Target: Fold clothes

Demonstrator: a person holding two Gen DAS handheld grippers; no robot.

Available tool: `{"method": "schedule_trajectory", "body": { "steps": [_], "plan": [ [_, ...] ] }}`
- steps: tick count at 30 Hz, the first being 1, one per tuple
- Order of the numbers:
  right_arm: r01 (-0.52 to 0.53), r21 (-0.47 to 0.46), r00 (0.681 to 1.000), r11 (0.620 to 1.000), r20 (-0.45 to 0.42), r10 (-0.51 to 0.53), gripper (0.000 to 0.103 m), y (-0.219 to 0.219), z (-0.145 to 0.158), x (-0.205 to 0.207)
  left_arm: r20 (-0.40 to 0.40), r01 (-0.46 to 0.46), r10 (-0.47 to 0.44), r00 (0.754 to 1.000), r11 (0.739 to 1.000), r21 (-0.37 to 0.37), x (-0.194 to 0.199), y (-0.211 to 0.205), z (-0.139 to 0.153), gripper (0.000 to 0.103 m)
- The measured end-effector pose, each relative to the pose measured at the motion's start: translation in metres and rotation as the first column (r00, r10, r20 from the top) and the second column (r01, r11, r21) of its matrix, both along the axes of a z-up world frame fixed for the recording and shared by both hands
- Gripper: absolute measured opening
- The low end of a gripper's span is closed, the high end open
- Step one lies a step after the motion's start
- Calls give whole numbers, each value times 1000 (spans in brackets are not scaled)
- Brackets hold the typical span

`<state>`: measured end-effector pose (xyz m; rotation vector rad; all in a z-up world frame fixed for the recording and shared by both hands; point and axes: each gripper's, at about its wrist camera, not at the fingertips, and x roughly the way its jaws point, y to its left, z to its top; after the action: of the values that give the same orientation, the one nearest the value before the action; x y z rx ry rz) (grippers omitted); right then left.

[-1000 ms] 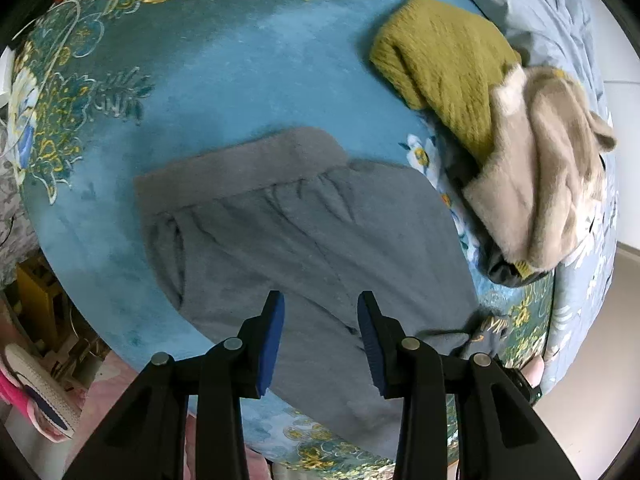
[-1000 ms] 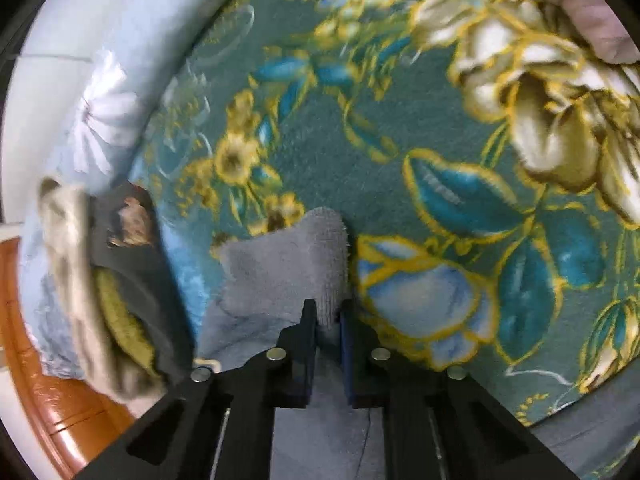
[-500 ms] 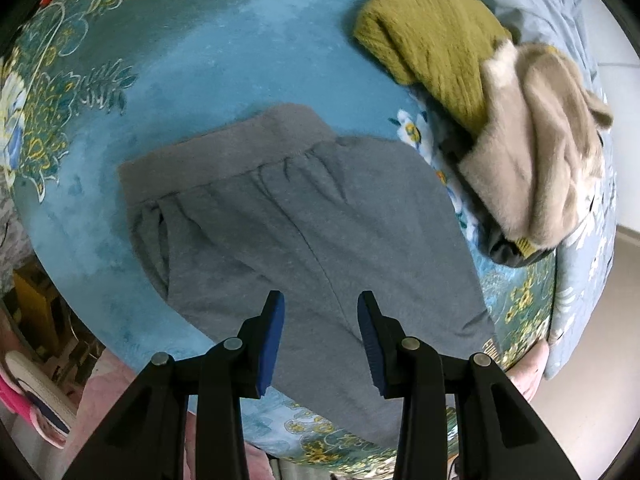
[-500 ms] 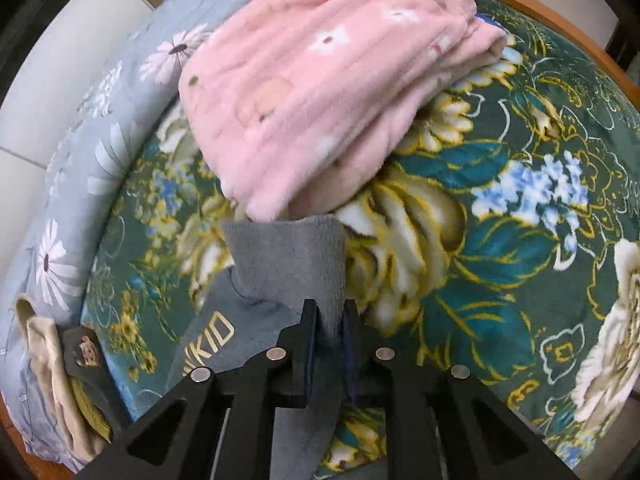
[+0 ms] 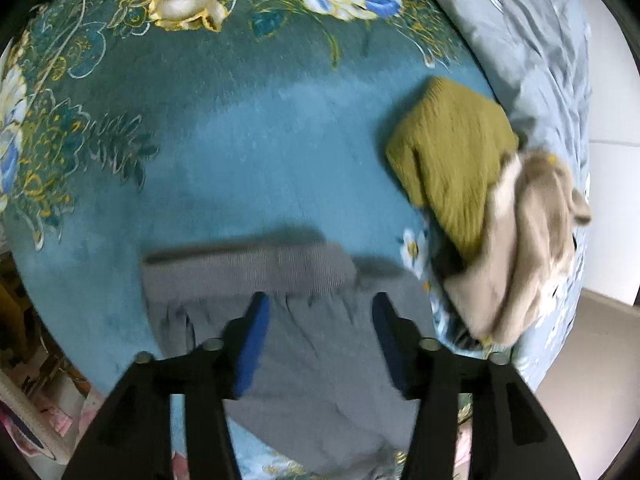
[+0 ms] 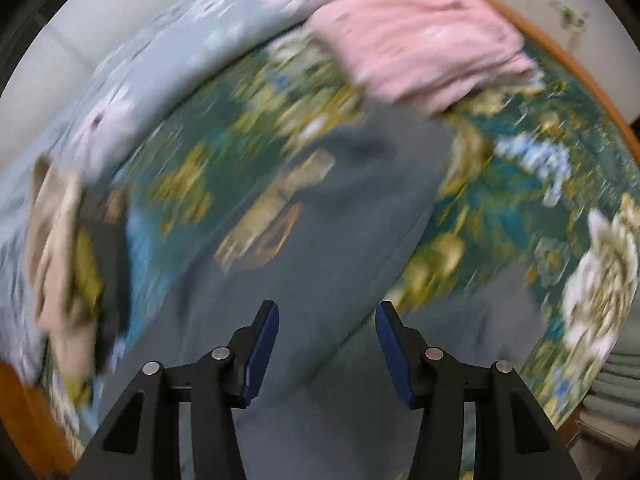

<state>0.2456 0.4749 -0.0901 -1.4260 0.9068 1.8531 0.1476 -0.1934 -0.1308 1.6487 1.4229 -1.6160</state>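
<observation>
Both the left gripper (image 5: 318,310) and the right gripper (image 6: 326,322) hover released over grey fleece trousers (image 5: 304,344) lying flat on a teal floral bedspread (image 5: 248,152). Farther off lie an olive knitted sweater (image 5: 448,160), a beige fuzzy garment (image 5: 524,240), and a folded pink blanket (image 6: 420,40) near the wooden bed rim (image 6: 560,52).

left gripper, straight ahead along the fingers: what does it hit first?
Most likely the grey trousers: the open left gripper points at the fabric just below their ribbed waistband. Beyond that lies only the teal floral blanket. The frame is blurred, so depth is uncertain.
</observation>
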Motion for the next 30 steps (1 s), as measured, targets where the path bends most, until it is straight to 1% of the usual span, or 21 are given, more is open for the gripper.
{"method": "schedule_trajectory", "body": {
  "steps": [3, 4, 5, 7, 10, 12, 15, 17, 19, 20, 23, 26, 30],
  "plan": [
    [-7, -65, 1000, 998, 29, 9, 54, -49, -5, 2, -10, -21, 22, 1000, 1000, 22, -6, -21, -15, 57],
    [-10, -95, 1000, 995, 23, 12, 54, -64, -7, 0, -4, -5, 5, 1000, 1000, 29, -10, -21, -23, 57],
    [-35, -133, 999, 990, 7, 36, 54, -83, -7, -6, 1, 12, -12, 1000, 999, 36, -14, -22, -31, 57],
    [-109, -164, 994, 980, -5, 110, 54, -111, -5, -21, 10, 45, -46, 999, 998, 50, -23, -23, -46, 57],
    [-261, -160, 965, 952, -8, 264, 57, -156, 5, -48, 17, 90, -92, 996, 992, 87, -34, -22, -68, 57],
    [-345, -148, 937, 927, -1, 349, 58, -179, 10, -61, 20, 92, -95, 995, 988, 123, -38, -17, -80, 57],
    [-411, -145, 906, 900, 43, 421, 58, -200, 12, -68, 21, 83, -88, 996, 983, 162, -42, -11, -94, 57],
    [-426, -156, 896, 891, 63, 440, 58, -207, 10, -71, 14, 86, -90, 996, 981, 176, -43, -6, -99, 57],
    [-432, -162, 890, 887, 81, 448, 58, -214, 8, -73, -11, 113, -113, 994, 975, 189, -45, 0, -102, 52],
    [-435, -165, 887, 885, 89, 453, 58, -217, 7, -74, -30, 136, -133, 991, 972, 193, -46, 2, -102, 40],
    [-439, -181, 881, 880, 107, 462, 58, -224, 5, -78, -92, 225, -211, 973, 956, 191, -45, 10, -99, 25],
    [-459, -187, 868, 869, 116, 483, 58, -234, 5, -85, -148, 273, -249, 957, 945, 181, -37, 15, -93, 18],
    [-477, -192, 854, 857, 129, 504, 58, -243, 2, -91, -223, 282, -244, 944, 946, 162, -20, 17, -77, 16]
  ]
}}
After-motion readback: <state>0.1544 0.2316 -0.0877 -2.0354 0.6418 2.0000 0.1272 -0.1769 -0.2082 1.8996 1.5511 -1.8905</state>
